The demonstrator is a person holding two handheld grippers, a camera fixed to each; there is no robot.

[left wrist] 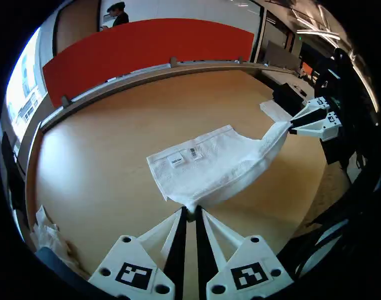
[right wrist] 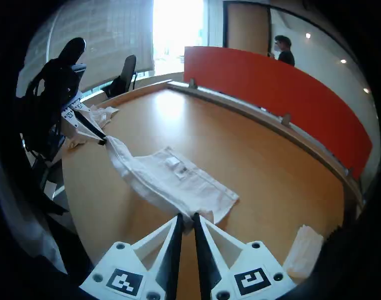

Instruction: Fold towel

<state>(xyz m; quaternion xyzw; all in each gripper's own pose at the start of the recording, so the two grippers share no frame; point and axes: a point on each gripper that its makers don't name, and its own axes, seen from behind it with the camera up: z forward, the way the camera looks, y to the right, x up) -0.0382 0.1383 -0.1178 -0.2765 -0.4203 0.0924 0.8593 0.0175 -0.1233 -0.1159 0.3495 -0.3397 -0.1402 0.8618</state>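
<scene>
Towel (left wrist: 210,165): being pinched at two corners, its middle lying on the table (left wrist: 115,150).
Left gripper (left wrist: 190,214): fingers being pressed together on the near corner.
Right gripper (right wrist: 186,220): fingers being pressed together on another corner.
Red partition (left wrist: 140,45): standing along the table's far edge.

A red partition (left wrist: 150,50) edges the wooden table (left wrist: 100,150), with a person (left wrist: 119,14) behind it and a chair (right wrist: 125,72) nearby.
</scene>
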